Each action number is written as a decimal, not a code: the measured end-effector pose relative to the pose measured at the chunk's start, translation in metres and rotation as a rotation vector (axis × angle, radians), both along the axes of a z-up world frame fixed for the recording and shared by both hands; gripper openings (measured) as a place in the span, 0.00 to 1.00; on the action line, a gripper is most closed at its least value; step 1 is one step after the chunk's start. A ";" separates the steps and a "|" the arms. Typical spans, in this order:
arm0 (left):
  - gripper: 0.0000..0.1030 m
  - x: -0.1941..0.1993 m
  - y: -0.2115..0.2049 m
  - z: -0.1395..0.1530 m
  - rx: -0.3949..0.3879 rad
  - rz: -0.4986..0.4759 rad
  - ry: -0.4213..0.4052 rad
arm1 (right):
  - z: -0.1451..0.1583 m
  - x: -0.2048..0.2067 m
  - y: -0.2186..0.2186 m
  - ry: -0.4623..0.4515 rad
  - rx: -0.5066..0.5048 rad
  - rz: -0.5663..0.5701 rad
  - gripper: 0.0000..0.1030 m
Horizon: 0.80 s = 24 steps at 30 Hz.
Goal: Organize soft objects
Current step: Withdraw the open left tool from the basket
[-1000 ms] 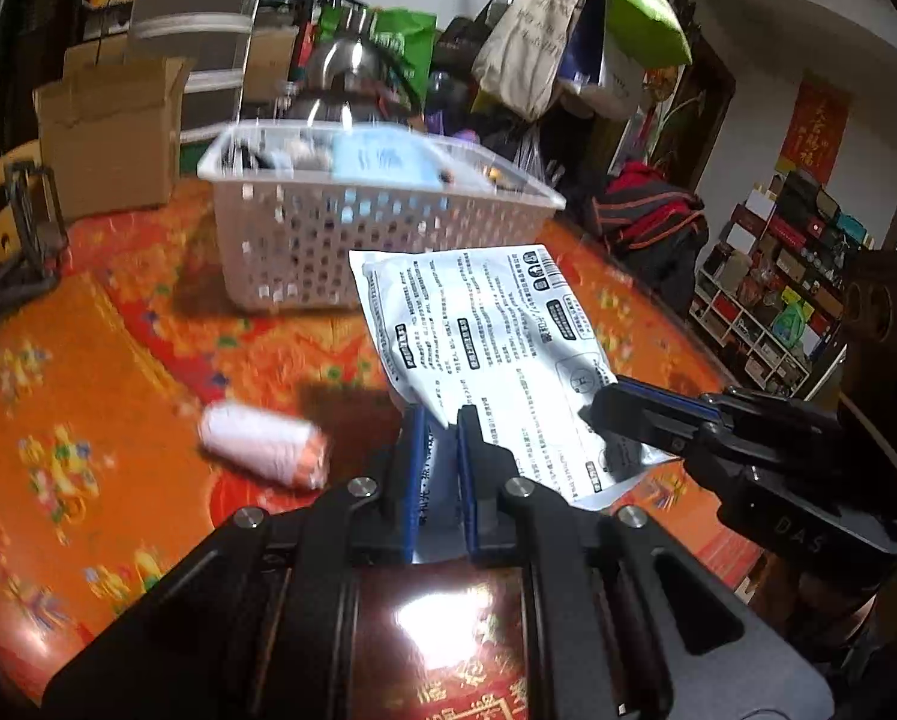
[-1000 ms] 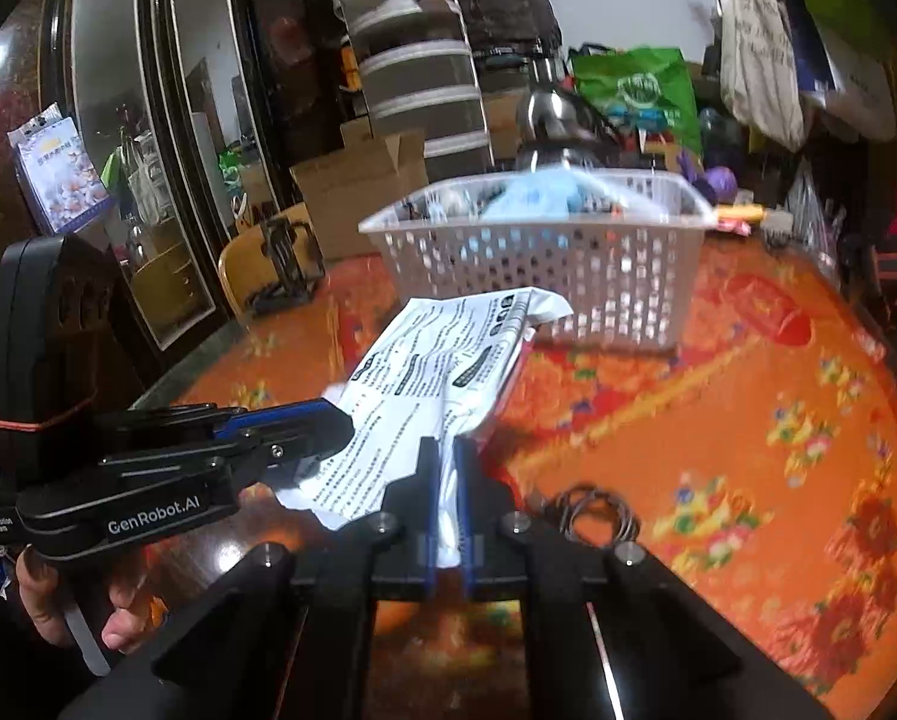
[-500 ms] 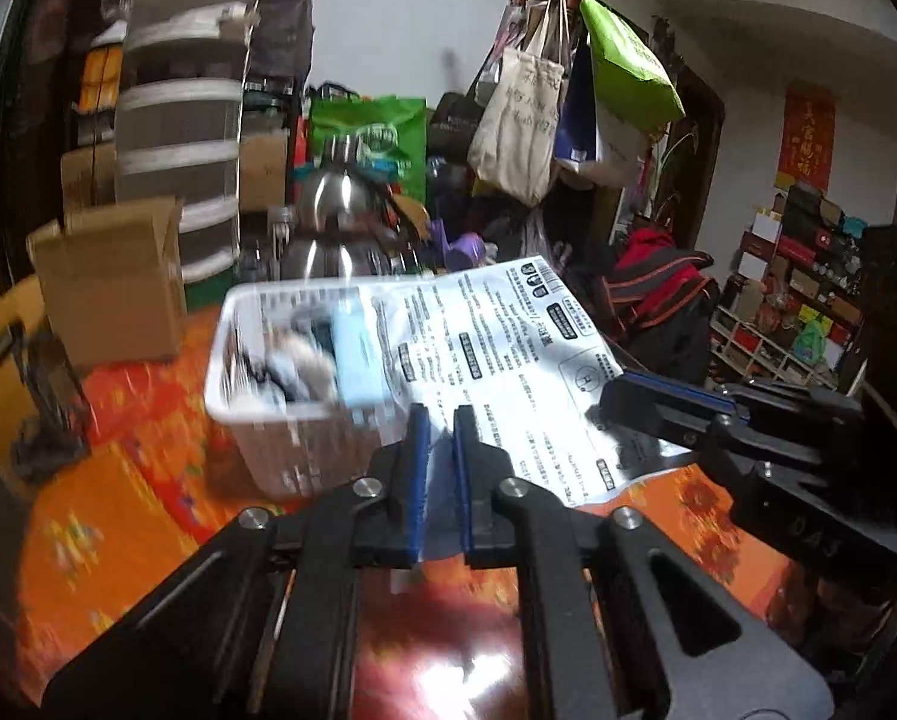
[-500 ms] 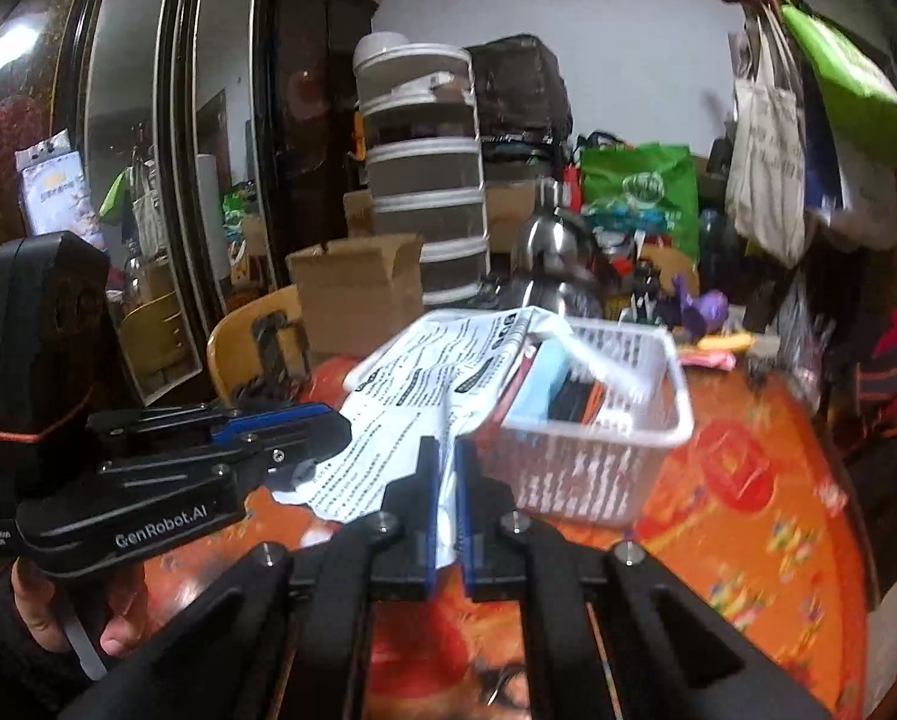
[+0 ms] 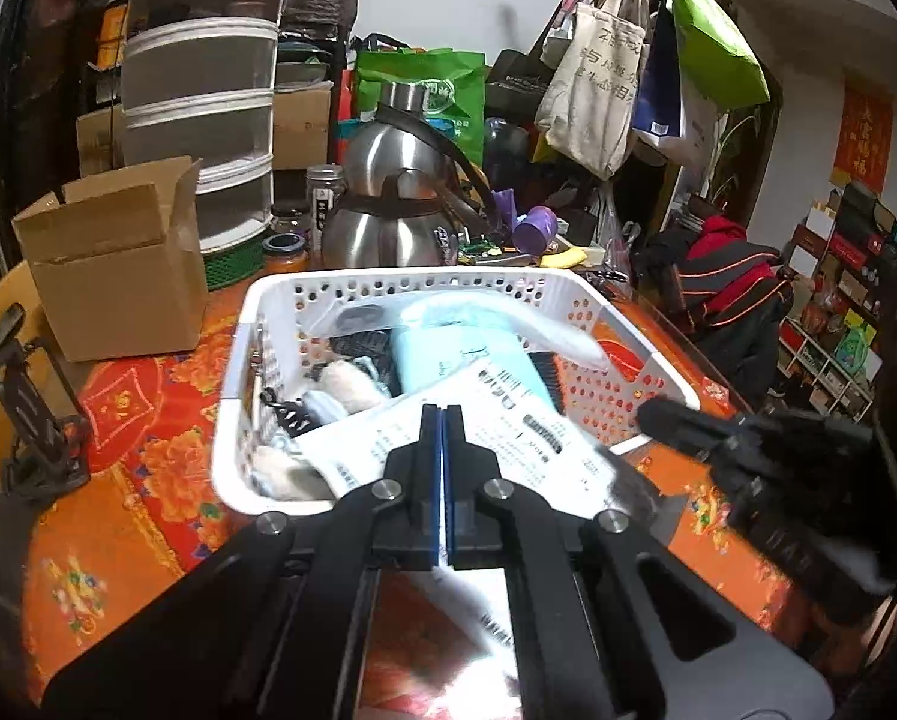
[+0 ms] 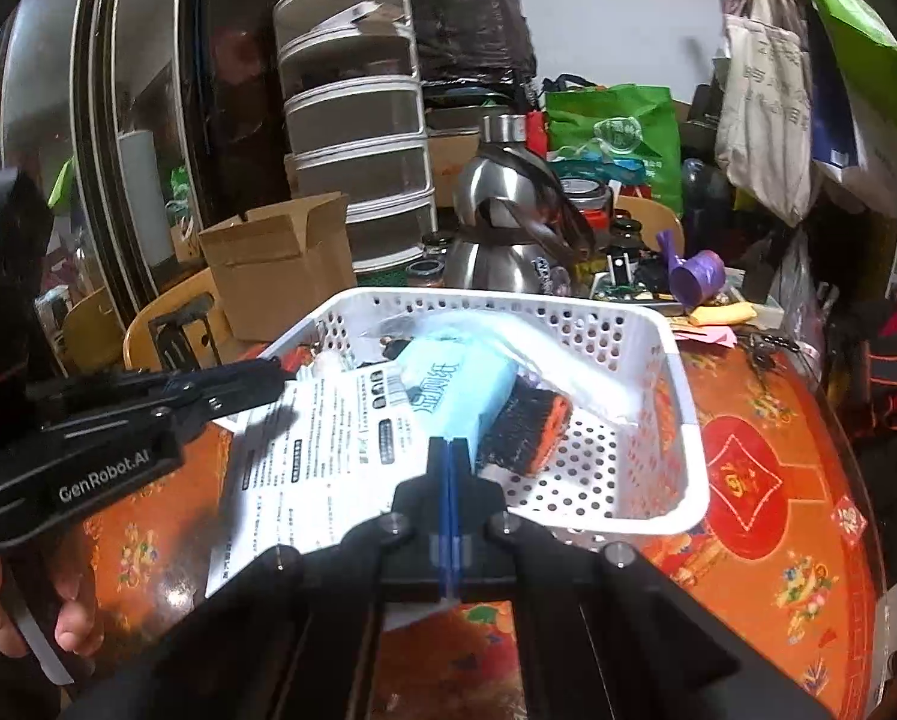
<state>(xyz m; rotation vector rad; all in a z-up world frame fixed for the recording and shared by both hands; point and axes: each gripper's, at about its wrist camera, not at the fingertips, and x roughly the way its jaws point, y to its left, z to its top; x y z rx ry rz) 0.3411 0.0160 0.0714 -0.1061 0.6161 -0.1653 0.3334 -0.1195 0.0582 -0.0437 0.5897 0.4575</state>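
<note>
Over the near rim of the white perforated plastic basket I am holding a flat white printed plastic packet, and I am using both tools so that the floppy sheet stays spread instead of folding on itself. My left gripper is clenched on 1 edge of the packet, its blue-lined fingers pressed together with the film between them. My right gripper is clamped on the opposite edge in the same way, fingers closed flat on the film.

Part of the packet is lying across the basket's near wall, and its far end is reaching inside, just beside a light blue soft pack and a black and orange knitted item. White fluffy pieces are sitting on the basket's left side, so the free room looks to be toward the near right.

Both tools are tilting forward over the orange floral tablecloth, which I judge is meant to let the packet slide down on top of the things already gathered. A brown cardboard box and a steel kettle are standing behind, well apart from the packet.
</note>
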 end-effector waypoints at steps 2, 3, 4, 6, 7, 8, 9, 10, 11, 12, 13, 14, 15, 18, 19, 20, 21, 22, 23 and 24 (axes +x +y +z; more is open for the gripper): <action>0.00 -0.009 0.005 -0.003 -0.013 -0.005 -0.002 | 0.003 -0.003 -0.003 -0.013 0.000 -0.002 0.00; 0.00 -0.012 0.009 -0.004 -0.023 -0.008 -0.002 | 0.006 -0.005 -0.005 -0.022 0.001 -0.003 0.00; 0.00 -0.020 0.014 -0.005 -0.034 -0.004 -0.011 | 0.008 -0.008 -0.007 -0.025 0.004 -0.003 0.00; 0.00 -0.036 0.019 -0.003 -0.038 0.003 -0.024 | 0.010 -0.016 -0.010 -0.031 0.012 0.004 0.00; 0.01 -0.044 0.022 -0.003 -0.050 0.001 -0.023 | 0.011 -0.021 -0.012 -0.033 0.013 0.006 0.00; 0.02 -0.052 0.025 -0.003 -0.059 -0.008 -0.022 | 0.011 -0.026 -0.014 -0.022 0.021 0.013 0.00; 0.07 -0.060 0.027 -0.004 -0.063 -0.013 -0.021 | 0.009 -0.031 -0.016 -0.018 0.032 0.018 0.00; 0.21 -0.067 0.029 -0.006 -0.061 -0.008 -0.018 | 0.008 -0.039 -0.020 -0.027 0.041 0.019 0.01; 0.32 -0.076 0.032 -0.009 -0.055 0.001 -0.013 | 0.006 -0.048 -0.023 -0.023 0.042 0.022 0.02; 0.59 -0.084 0.034 -0.013 -0.048 0.010 -0.007 | 0.003 -0.052 -0.024 -0.009 0.043 0.030 0.08; 0.76 -0.092 0.036 -0.019 -0.045 0.015 -0.007 | -0.003 -0.059 -0.026 0.007 0.045 0.043 0.18; 0.78 -0.099 0.037 -0.023 -0.047 0.013 -0.011 | -0.008 -0.066 -0.027 0.014 0.045 0.050 0.25; 0.78 -0.103 0.038 -0.030 -0.051 0.005 -0.003 | -0.015 -0.072 -0.028 0.020 0.043 0.052 0.44; 0.78 -0.101 0.037 -0.056 -0.072 -0.031 0.080 | -0.040 -0.080 -0.027 0.075 0.037 0.062 0.60; 0.78 -0.098 0.036 -0.065 -0.073 -0.039 0.110 | -0.049 -0.079 -0.027 0.103 0.043 0.069 0.60; 0.78 -0.094 0.035 -0.077 -0.072 -0.044 0.161 | -0.058 -0.077 -0.028 0.127 0.045 0.068 0.60; 0.78 -0.089 0.036 -0.089 -0.092 -0.047 0.209 | -0.068 -0.074 -0.029 0.151 0.048 0.060 0.60; 0.78 -0.086 0.036 -0.097 -0.114 -0.054 0.243 | -0.076 -0.072 -0.030 0.176 0.054 0.056 0.60; 0.78 -0.081 0.035 -0.105 -0.125 -0.061 0.278 | -0.084 -0.069 -0.031 0.203 0.059 0.051 0.60; 0.78 -0.078 0.034 -0.112 -0.122 -0.055 0.306 | -0.093 -0.065 -0.033 0.236 0.060 0.041 0.60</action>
